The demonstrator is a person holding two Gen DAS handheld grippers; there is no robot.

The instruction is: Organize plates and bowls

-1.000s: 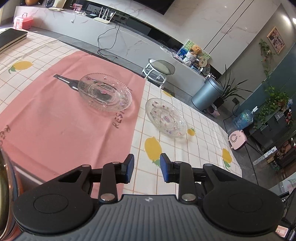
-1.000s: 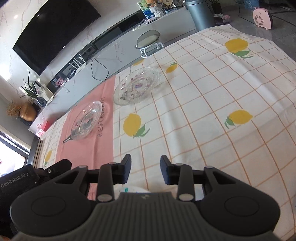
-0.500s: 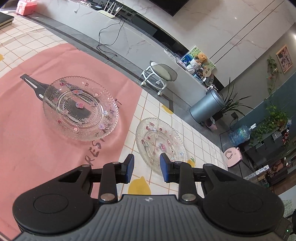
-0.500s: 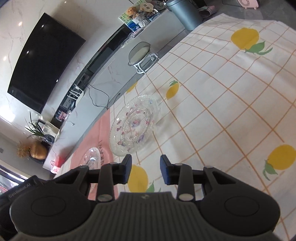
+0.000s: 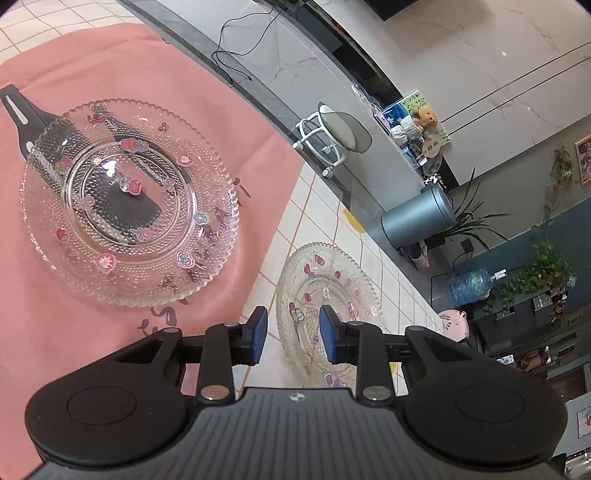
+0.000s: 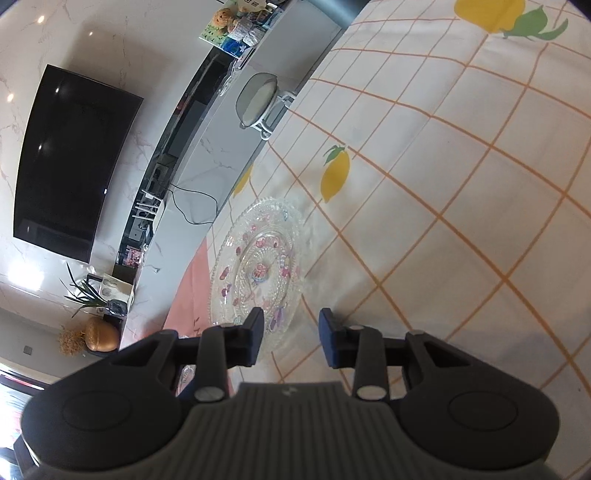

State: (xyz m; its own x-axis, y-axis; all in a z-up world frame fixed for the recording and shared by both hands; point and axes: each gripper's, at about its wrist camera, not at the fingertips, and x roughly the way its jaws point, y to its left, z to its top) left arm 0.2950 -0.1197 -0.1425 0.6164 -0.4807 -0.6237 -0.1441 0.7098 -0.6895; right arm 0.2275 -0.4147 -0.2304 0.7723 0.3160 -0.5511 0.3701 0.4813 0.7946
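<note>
1. Left gripper [image 5: 293, 334]: jaws apart with a clear gap between the blue pads [image 5: 260, 332]; nothing held and nothing touched; poised above the near rim of the smaller glass plate [image 5: 327, 291], which shows through the gap.
2. Right gripper [image 6: 291, 334]: jaws likewise spread, gap plain between the dark blue fingertips [image 6: 255, 332]; clamped on nothing; left finger overlapping the near edge of the smaller glass plate [image 6: 258, 269] in view, contact impossible to tell.
3. Smaller glass plate: clear, beaded rim, pink and purple flower stickers; flat on the checked lemon tablecloth [image 5: 317, 206] [image 6: 443, 184], just beside the edge of the pink cloth [image 5: 122, 70].
4. Larger glass plate [image 5: 127, 201]: same beaded clear glass with stickers; resting on the pink cloth, over a black printed shape that shows through it; apart from the smaller plate, to its left in the left wrist view.
5. Beyond the table edge: white stool with grey seat [image 5: 338, 138] [image 6: 256, 98]; grey bin [image 5: 417, 218]; teddy bear [image 5: 424, 118] [image 6: 221, 16] on a low marble ledge; black television [image 6: 70, 162] on the wall; potted plants [image 5: 539, 266]; blue water bottle [image 5: 469, 284]; pink fan [image 5: 452, 323] on the floor.
</note>
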